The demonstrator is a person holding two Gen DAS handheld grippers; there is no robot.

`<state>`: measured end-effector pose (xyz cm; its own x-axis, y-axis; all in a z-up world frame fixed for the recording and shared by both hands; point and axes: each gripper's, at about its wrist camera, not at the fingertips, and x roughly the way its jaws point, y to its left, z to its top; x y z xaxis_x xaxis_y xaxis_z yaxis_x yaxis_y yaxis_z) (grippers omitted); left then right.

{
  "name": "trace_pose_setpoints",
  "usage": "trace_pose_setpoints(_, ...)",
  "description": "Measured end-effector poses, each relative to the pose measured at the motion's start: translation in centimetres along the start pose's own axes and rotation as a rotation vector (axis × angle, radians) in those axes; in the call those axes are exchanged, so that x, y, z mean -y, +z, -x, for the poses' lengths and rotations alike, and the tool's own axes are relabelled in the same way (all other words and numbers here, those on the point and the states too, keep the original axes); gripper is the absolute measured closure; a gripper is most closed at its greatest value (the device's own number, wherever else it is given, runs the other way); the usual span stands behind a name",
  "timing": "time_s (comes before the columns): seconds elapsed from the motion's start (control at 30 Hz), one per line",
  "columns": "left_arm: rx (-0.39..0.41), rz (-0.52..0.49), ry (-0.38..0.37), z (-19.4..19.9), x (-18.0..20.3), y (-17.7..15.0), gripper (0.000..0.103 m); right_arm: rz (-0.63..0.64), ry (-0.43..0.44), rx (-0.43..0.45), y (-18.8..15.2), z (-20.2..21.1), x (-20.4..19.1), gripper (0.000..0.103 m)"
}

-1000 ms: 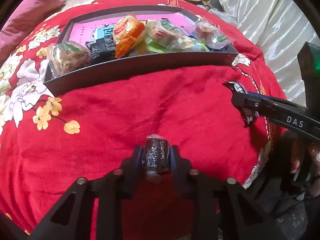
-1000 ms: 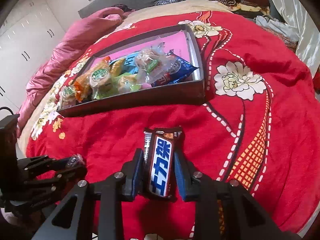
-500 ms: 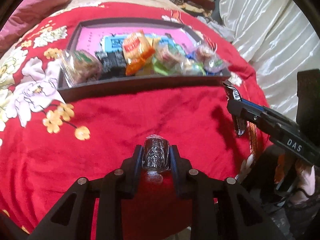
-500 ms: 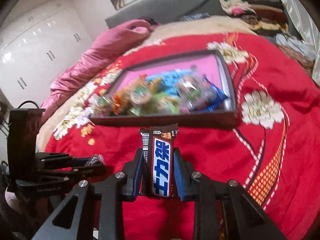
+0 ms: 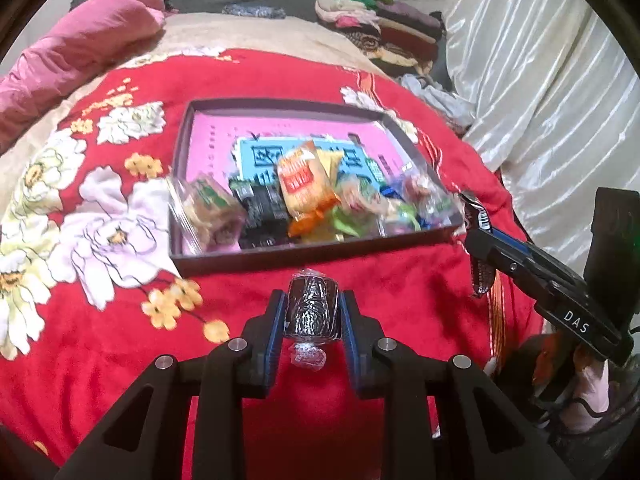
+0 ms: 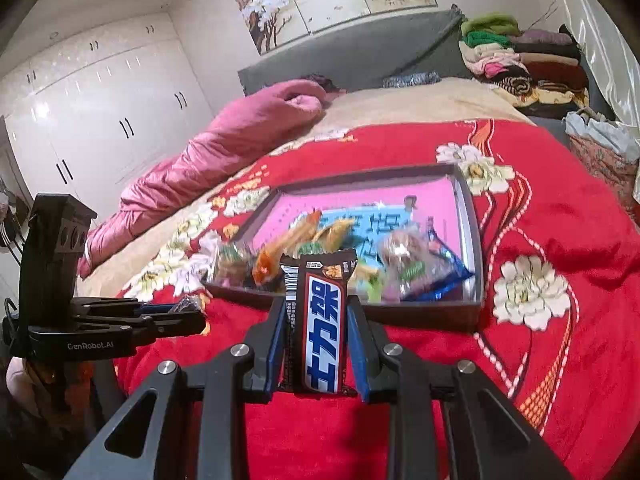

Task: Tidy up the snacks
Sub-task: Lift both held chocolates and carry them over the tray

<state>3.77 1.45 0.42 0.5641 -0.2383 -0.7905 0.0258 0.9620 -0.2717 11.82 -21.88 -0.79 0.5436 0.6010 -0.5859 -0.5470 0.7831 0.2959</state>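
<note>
Carry step, both tools loaded, nothing released yet. Left gripper is clamped on a small dark wrapped candy, low centre of the left wrist view, held above the red floral blanket just short of the tray's near wall. Right gripper is clamped on a brown chocolate bar with a blue-and-white label, centre of the right wrist view, also in front of the tray. The dark-walled snack tray sits mid-frame on the blanket, pink liner showing at the back, wrapped snacks piled along its near side. Orange packet stands out in the pile; the rest is blurred, so I can't sort individual items. Bar's long axis runs along the fingers, its crimped top end pointing up-frame toward the tray, label facing the camera. Candy's long axis likewise runs along the fingers, twisted ends fore and aft. Next move probably calls for carrying each piece forward over the near wall, lowering into free space on the pink liner toward the back, then opening the fingers.
</note>
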Motion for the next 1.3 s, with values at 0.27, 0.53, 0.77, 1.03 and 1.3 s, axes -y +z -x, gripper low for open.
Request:
trace_pose_setpoints(0.27,0.057,0.032,0.026,0.2,-1.2,2.4,0.076,0.014,-0.001,0.038,1.8,-1.2,0.0,0.074)
trace_pose_setpoints(0.53,0.085,0.051,0.039,0.2,-1.8,3.9,0.076,0.035,-0.003,0.084,3.3,-1.9,0.3,0.074)
trace_pose_setpoints(0.77,0.089,0.057,0.053,-0.4,-2.2,4.5,0.076,0.034,-0.012,0.100,4.0,-2.1,0.7,0.074)
trace_pose_setpoints(1.03,0.090,0.075,0.065,-0.9,-3.0,4.9,0.076,0.036,-0.020,0.116,4.6,-2.5,1.0,0.074)
trace_pose_setpoints(1.3,0.115,0.098,0.074,-0.6,-4.0,5.9,0.076,0.041,-0.025,0.128,5.1,-2.8,1.1,0.074)
